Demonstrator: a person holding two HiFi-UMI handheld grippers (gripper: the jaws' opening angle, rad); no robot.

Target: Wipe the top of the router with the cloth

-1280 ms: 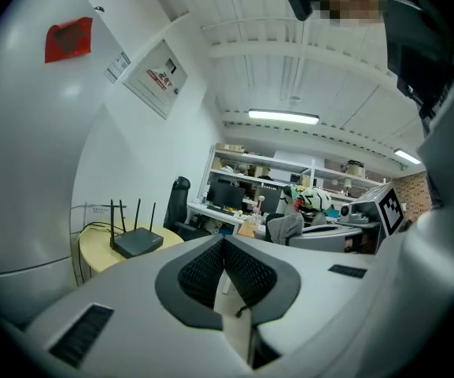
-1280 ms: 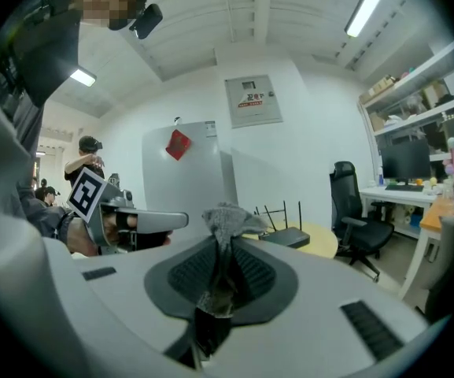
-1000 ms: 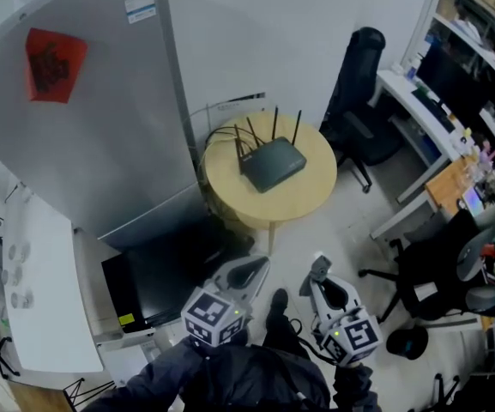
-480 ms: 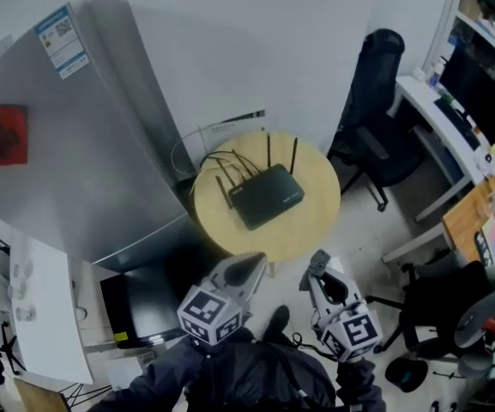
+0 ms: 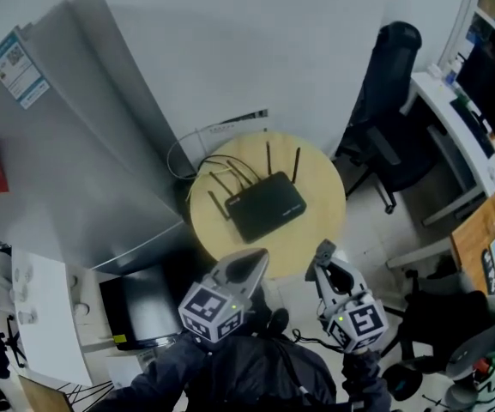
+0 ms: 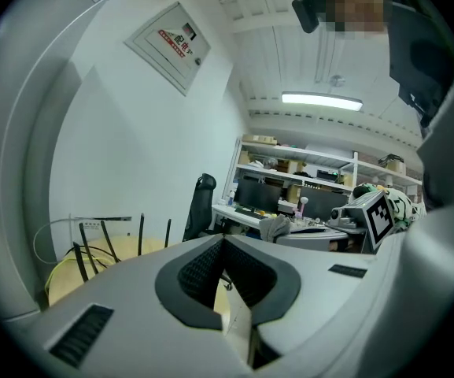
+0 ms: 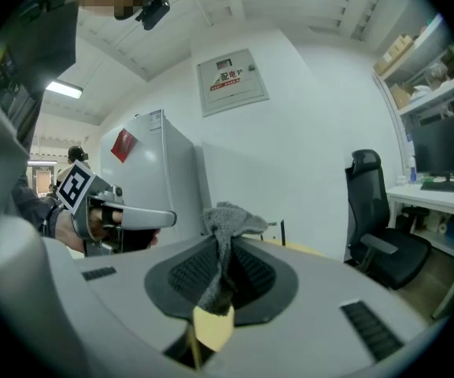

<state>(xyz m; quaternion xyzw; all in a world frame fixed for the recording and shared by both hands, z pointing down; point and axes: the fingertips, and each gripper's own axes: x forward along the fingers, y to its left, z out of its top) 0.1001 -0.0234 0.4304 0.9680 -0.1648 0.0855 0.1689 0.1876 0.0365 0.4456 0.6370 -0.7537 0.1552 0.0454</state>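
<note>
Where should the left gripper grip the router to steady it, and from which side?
Probably the router's thin near edge, from the person's side: it lies flat, and antennas and cables crowd its far edges.

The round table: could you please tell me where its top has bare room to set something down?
Bare wood lies right of the router, on the side toward the office chair, and along the near rim of the table, facing the person. The back-left is crowded: cables spread there behind the router.
</note>
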